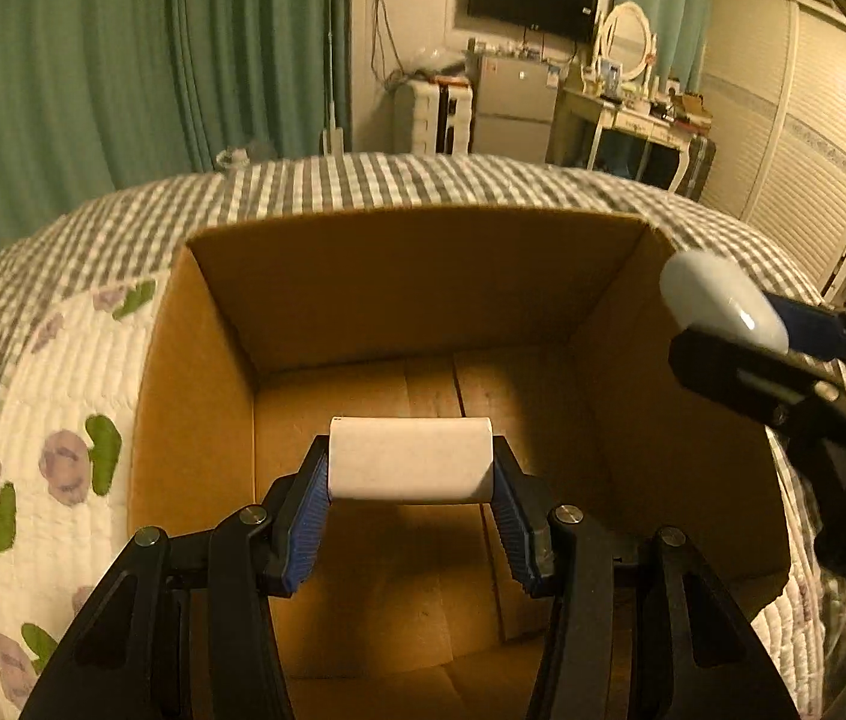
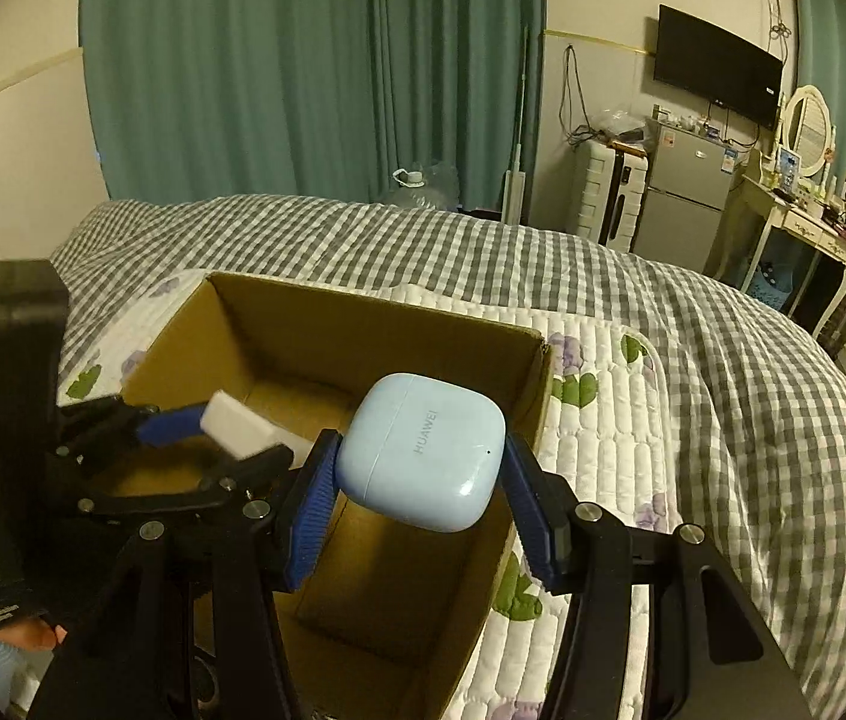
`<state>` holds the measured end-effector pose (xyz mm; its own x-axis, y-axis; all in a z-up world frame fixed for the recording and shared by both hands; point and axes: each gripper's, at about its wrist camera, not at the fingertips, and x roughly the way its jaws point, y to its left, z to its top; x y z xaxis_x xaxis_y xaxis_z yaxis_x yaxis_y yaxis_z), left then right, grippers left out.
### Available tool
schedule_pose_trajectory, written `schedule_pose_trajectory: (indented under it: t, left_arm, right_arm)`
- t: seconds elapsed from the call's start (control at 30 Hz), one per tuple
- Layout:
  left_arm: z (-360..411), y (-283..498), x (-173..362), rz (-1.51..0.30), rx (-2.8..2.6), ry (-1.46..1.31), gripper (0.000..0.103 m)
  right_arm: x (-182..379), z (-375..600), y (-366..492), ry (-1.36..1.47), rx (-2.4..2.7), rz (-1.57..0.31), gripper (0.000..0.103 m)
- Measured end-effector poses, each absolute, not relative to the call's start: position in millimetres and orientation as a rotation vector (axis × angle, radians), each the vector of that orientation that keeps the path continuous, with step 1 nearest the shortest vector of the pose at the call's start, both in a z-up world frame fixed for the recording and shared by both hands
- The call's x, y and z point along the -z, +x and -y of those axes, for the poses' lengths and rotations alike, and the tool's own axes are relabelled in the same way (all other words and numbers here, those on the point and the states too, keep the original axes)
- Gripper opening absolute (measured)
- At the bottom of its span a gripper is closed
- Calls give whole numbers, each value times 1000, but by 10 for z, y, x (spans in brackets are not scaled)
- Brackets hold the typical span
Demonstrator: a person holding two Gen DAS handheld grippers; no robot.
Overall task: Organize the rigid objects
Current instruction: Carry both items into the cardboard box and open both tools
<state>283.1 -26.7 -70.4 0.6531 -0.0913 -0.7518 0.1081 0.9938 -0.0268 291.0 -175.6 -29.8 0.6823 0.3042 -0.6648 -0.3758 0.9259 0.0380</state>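
Closest to the lens in the left wrist view, your left tongs (image 1: 411, 468) are clamped on a small white block (image 1: 411, 459), blue pads pressing both its ends, and it hangs low in the frame, right over the open mouth of the cardboard box (image 1: 423, 252). In the right wrist view, your right tongs (image 2: 420, 468) are gripping a pale blue earbud case (image 2: 423, 450) with HUAWEI printed on it, dead centre of the frame and just above the box's right-hand wall. So neither pair is loose, both are squeezing something.

A bit further in, the box floor looks bare as far as I can see, just brown cardboard with a seam running across it. My read: nothing has been dropped in there yet, and you're at the carry-over-the-box stage with both items. What's left is lowering each one in and letting go, ideally not on top of each other. The case looks smooth and rounded, so it might slip if you tilt it much.

Beyond the box there's the bed with a quilted floral cover (image 2: 603, 420) under it and a grey checked blanket (image 2: 693, 300) behind. I can't spot other loose items waiting on it, but a lot of the bed is out of frame.
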Motion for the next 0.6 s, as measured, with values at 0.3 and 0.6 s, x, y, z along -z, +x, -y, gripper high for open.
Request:
schedule_pose_trajectory:
  t: [0.3, 0.6]
  left_arm:
    - [216, 2586, 375, -761, 88, 57, 72]
    - [9, 2207, 191, -756, 37, 36, 72]
  right_arm:
    - [185, 1716, 2997, -105, -355, -718, 53]
    - [330, 1669, 3123, -29, -385, -785, 55]
